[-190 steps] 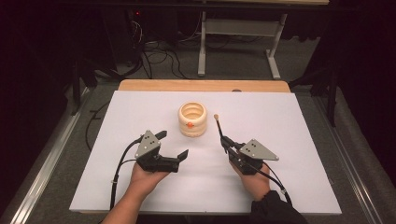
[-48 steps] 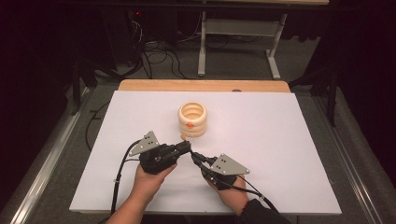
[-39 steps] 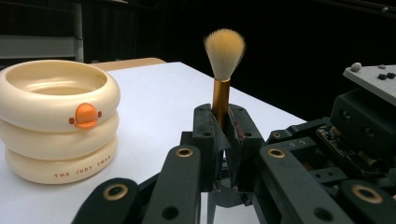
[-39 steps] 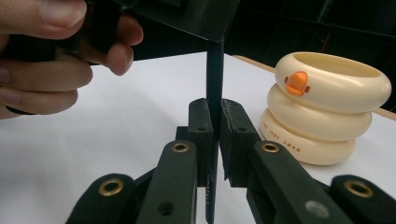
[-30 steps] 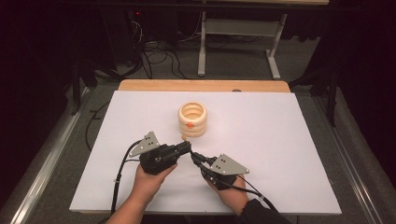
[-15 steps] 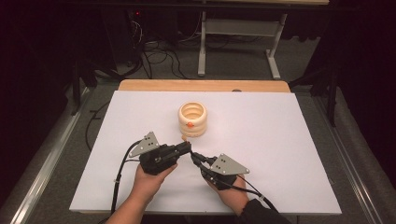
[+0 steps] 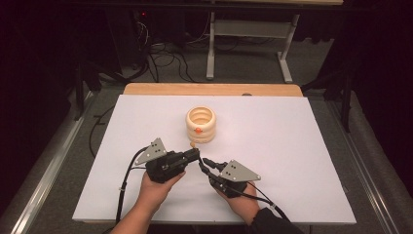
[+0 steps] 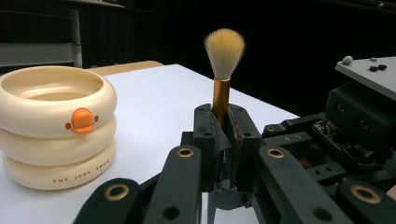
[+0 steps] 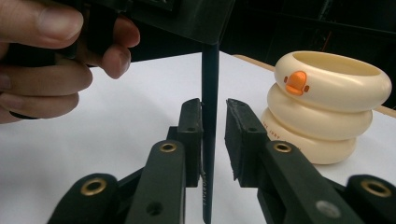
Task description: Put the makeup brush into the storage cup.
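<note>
A make-up brush [image 8: 223, 60] with tan bristles, a gold ferrule and a thin black handle [image 9: 210, 93] stands upright between both grippers. My left gripper [image 8: 223, 140] is shut on it just below the ferrule. My right gripper [image 9: 214, 135] has just been opening its jaws; the handle still stands between them, with a gap on the right pad's side. In the high view the left gripper [image 7: 195, 155] and the right gripper [image 7: 203, 165] meet tip to tip near the table's front middle. A cream ringed cup [image 7: 200, 124] with an orange duck bill stands just behind them.
The white table top [image 7: 292, 146] spreads wide to both sides of the hands. A wooden edge [image 7: 214, 89] runs along the far side, with a metal stand and cables on the floor beyond. The person's left hand [image 9: 51, 60] is close in the right gripper view.
Since the earliest frame the right gripper has carried the brush left to the left gripper, which has closed on it. Over the last second neither hand has moved.
</note>
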Action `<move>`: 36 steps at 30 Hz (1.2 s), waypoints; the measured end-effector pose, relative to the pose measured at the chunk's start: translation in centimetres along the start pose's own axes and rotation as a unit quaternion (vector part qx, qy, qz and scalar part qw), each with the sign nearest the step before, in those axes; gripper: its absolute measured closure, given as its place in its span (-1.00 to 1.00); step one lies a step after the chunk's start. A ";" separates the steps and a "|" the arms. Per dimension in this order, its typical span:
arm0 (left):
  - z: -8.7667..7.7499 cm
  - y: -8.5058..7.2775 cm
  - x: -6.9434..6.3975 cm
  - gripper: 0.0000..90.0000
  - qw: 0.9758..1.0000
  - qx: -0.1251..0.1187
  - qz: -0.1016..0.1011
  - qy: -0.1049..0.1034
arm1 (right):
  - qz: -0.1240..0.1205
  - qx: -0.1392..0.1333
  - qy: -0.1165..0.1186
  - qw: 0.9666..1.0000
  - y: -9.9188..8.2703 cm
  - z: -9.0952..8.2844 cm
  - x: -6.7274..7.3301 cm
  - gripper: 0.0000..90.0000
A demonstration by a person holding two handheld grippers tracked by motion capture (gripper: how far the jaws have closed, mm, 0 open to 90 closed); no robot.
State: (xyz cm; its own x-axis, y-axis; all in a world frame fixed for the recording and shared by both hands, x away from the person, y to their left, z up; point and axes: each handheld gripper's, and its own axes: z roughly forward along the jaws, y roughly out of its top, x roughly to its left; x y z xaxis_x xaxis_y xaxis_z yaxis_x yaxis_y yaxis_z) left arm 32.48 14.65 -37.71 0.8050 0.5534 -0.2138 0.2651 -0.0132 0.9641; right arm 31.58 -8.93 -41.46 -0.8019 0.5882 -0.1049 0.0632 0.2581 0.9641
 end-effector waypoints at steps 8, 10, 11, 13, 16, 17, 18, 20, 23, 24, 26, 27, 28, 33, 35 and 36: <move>-0.1 0.0 0.1 0.86 1.000 0.001 0.005 0.004 | 0.006 0.006 -0.002 1.000 0.1 0.0 0.0 0.59; -0.2 0.0 0.1 0.86 1.000 0.001 0.007 0.006 | 0.005 0.007 0.000 1.000 0.1 -0.1 0.0 0.53; -0.2 0.0 0.1 0.86 1.000 0.000 0.007 0.008 | 0.006 0.006 0.001 1.000 0.1 -0.1 -0.1 0.50; -0.3 0.1 0.2 0.86 1.000 0.000 0.009 0.012 | 0.012 0.004 -0.001 1.000 0.2 -0.1 -0.1 0.44; -0.5 0.0 0.4 0.86 1.000 0.001 0.010 0.019 | 0.013 0.010 -0.004 1.000 0.3 -0.3 -0.4 0.35; -0.6 0.0 0.4 0.86 1.000 0.003 0.012 0.023 | 0.015 0.011 -0.008 1.000 0.3 -0.4 -0.4 0.32; -0.6 0.0 0.4 0.86 1.000 0.005 0.014 0.026 | 0.013 0.010 -0.009 1.000 0.3 -0.5 -0.5 0.29; -0.7 0.0 0.6 0.86 0.999 0.005 0.016 0.030 | 0.016 0.010 -0.012 1.000 0.4 -0.6 -0.8 0.22; -0.9 0.0 0.7 0.86 0.999 0.007 0.019 0.037 | 0.020 0.017 -0.013 1.000 0.4 -0.7 -1.1 0.14; -0.9 0.0 0.7 0.86 0.999 0.006 0.018 0.039 | 0.024 0.019 -0.016 0.999 0.4 -0.8 -1.2 0.12; -1.1 0.1 0.9 0.86 0.999 0.006 0.020 0.042 | 0.027 0.019 -0.014 0.999 0.4 -0.9 -1.4 0.12; -1.1 0.1 0.9 0.86 0.999 0.006 0.020 0.044 | 0.027 0.020 -0.014 0.999 0.4 -1.0 -1.5 0.11; -1.2 0.1 1.0 0.86 0.999 0.007 0.020 0.046 | 0.031 0.018 -0.011 0.999 0.4 -1.0 -1.6 0.09; -1.4 0.0 1.3 0.86 0.998 0.012 0.023 0.054 | 0.038 0.022 -0.013 0.999 0.3 -1.3 -2.1 0.04; -1.5 0.0 1.4 0.86 0.998 0.014 0.025 0.056 | 0.042 0.022 -0.014 0.999 0.2 -1.5 -2.3 0.02; -1.5 0.0 1.4 0.86 0.998 0.015 0.027 0.057 | 0.041 0.022 -0.016 0.999 0.1 -1.6 -2.4 0.01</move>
State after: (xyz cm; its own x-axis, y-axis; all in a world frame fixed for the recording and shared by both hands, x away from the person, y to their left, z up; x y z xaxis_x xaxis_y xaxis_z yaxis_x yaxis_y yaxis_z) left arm 32.84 16.70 -37.76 0.7528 0.6431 -0.1406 0.2404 -0.0698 0.9682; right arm 32.60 -11.52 -40.68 -0.7743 0.6318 -0.0350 0.1539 0.2418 0.9581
